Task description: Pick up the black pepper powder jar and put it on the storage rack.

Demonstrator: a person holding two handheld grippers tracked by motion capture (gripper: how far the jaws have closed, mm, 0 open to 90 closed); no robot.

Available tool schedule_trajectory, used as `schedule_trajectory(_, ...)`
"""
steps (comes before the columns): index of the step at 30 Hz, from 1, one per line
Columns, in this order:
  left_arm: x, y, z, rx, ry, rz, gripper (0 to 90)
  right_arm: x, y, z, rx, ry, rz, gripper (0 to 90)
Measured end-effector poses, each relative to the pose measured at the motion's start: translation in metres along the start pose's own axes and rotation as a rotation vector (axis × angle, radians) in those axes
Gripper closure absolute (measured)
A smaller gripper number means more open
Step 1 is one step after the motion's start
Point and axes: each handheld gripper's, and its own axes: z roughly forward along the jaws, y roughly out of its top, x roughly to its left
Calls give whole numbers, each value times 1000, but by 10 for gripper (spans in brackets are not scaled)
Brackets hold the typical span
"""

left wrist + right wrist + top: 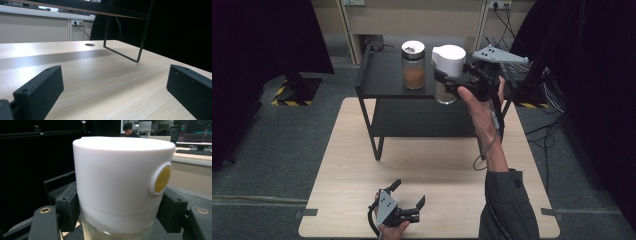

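High view: we see our right gripper [451, 82] clamped on a white-capped jar [447, 72] between its jaws, above the black shelf [382, 82]. Our left gripper [408, 196] rests wide open on the table [362, 165], nothing between its jaws.

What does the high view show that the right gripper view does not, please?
High view: the left gripper open, low over the table, and a brown-filled jar on the black shelf. Right gripper view: a yellow button on the white lid. Both: the right gripper shut on the white-lidded jar.
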Motion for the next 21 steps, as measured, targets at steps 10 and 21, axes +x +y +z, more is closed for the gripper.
schedule_trajectory(10,0,0,0,-1,-1,1,1,0,4,16,-5,-57,12,307)
schedule_trajectory(21,1,0,0,0,-3,2,1,4,9,30,3,-137,17,308)
